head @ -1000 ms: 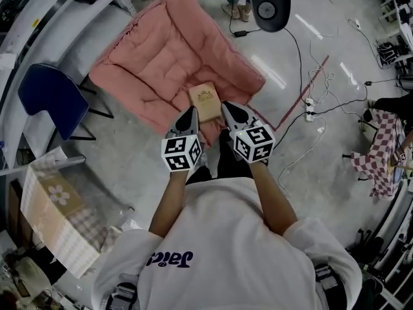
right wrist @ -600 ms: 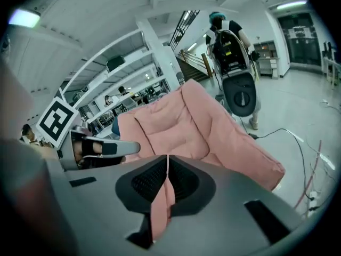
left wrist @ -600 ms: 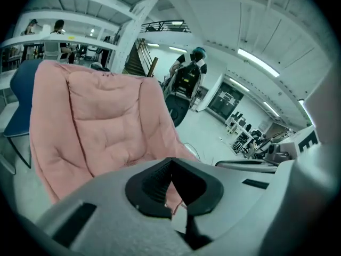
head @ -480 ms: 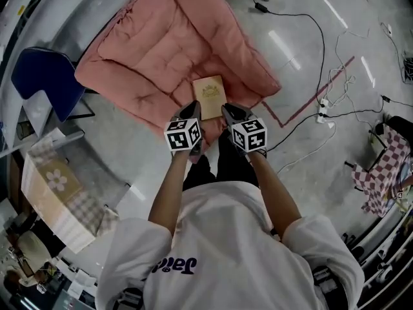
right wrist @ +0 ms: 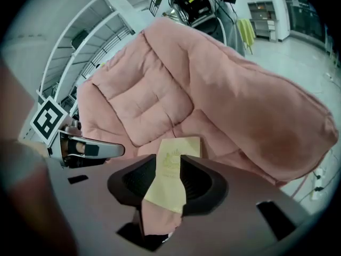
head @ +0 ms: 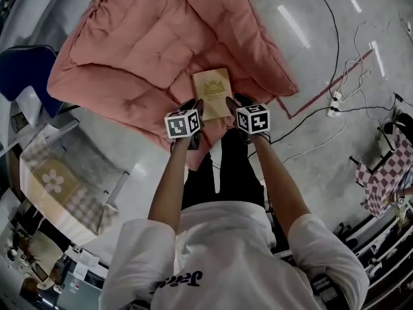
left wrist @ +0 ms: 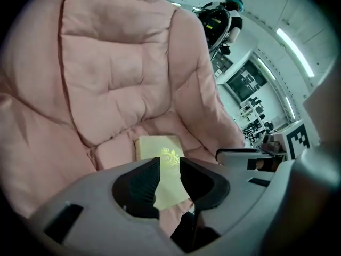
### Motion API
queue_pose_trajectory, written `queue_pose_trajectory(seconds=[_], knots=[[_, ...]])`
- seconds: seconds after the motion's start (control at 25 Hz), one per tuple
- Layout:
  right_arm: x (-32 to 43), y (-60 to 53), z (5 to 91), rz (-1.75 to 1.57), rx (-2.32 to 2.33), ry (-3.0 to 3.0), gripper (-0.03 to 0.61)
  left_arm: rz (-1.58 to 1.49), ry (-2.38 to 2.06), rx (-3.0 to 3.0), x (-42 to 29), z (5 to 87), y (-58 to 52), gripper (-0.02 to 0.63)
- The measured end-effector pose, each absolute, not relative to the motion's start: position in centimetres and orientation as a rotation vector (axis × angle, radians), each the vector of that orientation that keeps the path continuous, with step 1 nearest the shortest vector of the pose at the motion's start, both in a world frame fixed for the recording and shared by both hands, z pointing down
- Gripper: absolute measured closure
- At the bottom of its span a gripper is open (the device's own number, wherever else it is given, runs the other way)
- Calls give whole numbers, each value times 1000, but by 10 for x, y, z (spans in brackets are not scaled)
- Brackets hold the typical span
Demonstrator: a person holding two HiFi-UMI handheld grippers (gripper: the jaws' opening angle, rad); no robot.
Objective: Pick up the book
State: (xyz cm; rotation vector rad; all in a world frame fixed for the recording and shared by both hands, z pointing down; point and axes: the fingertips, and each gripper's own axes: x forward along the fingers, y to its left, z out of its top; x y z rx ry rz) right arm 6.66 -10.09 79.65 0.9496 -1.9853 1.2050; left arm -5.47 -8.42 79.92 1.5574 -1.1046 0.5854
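Observation:
A tan book with a gold crest lies flat on the front part of a pink quilted cushion. My left gripper hangs at the book's near left corner and my right gripper at its near right corner. Both sets of jaws have just been opening and stand apart with nothing pressed between them. In the left gripper view the book shows through the gap of the left gripper. The right gripper view has the book framed the same way by the right gripper.
A blue chair stands left of the cushion. A patterned box with a flower sits on the floor at the lower left. Cables and a red tape line cross the floor at right, near a checked cloth.
Both grippers have come down and forward from in front of my body to the book's near end, and their jaws have gone from shut to apart.

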Motion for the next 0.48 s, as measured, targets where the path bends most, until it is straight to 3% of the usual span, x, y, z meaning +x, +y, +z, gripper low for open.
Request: queue_pose_trajectory(seconds=[0.24,0.48], knots=[[59,-100,879,1307,859,-1920,328,568,-1034,1449,-61,868,-74,425],[58,-96,936,1395,733,-1906,322,529,-978,1380,-64,925,-71,400]])
